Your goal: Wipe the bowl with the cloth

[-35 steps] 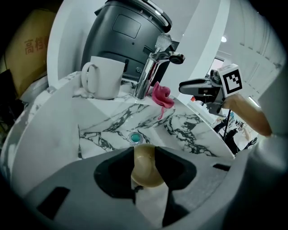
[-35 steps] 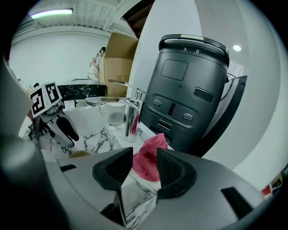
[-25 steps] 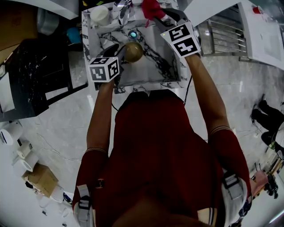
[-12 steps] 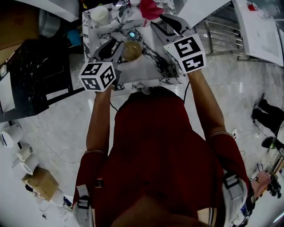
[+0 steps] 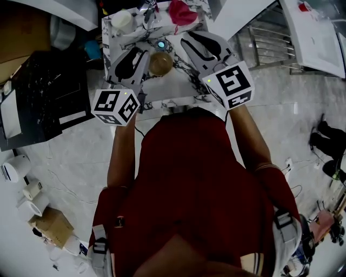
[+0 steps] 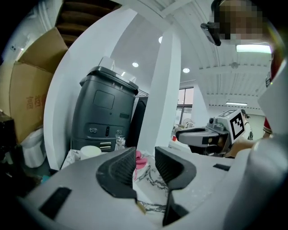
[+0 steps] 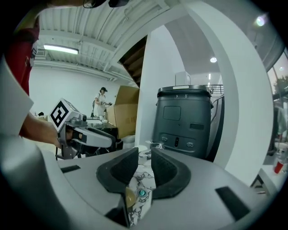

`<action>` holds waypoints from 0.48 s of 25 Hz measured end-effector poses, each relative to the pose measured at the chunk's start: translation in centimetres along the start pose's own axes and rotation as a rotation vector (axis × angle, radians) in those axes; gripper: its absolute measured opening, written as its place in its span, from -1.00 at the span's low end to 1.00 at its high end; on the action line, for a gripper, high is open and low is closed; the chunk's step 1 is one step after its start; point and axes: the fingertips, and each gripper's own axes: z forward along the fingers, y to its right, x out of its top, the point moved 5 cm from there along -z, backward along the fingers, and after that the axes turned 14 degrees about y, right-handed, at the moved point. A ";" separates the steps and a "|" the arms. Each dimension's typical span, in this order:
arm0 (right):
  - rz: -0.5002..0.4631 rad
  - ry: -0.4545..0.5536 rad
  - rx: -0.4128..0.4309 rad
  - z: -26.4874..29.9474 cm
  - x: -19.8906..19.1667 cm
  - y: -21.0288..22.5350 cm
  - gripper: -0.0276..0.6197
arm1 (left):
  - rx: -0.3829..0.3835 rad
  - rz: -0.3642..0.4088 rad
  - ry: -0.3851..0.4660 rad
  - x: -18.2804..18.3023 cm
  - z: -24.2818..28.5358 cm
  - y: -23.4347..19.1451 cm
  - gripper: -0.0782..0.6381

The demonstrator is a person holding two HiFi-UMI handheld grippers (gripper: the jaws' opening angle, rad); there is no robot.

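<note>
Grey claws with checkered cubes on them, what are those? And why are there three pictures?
They are two hand-held grabbers, not a robot: a person in a red shirt holds one in each hand. The head view comes from a camera on the person's head, looking down. The other two pictures come from little cameras riding on the left gripper and the right gripper. Below them is a white marble-patterned basin with a small golden-brown bowl inside. A red cloth lies at the basin's far end, and a white cup stands further left. Neither grabber holds anything: the left jaws stand apart, and the right jaws are closing with nothing between them.
</note>
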 end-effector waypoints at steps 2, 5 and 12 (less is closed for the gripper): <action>0.008 0.025 0.004 -0.6 0.3 -0.5 -0.68 | -0.005 0.035 0.029 1.0 -0.3 0.4 -0.43; 0.023 0.069 -0.001 -1.5 0.8 -0.9 -0.72 | -0.010 0.092 0.071 2.0 -0.7 1.1 -0.46; 0.040 0.142 0.014 -2.5 1.2 -1.7 -0.81 | -0.011 0.139 0.131 3.1 -1.6 2.2 -0.59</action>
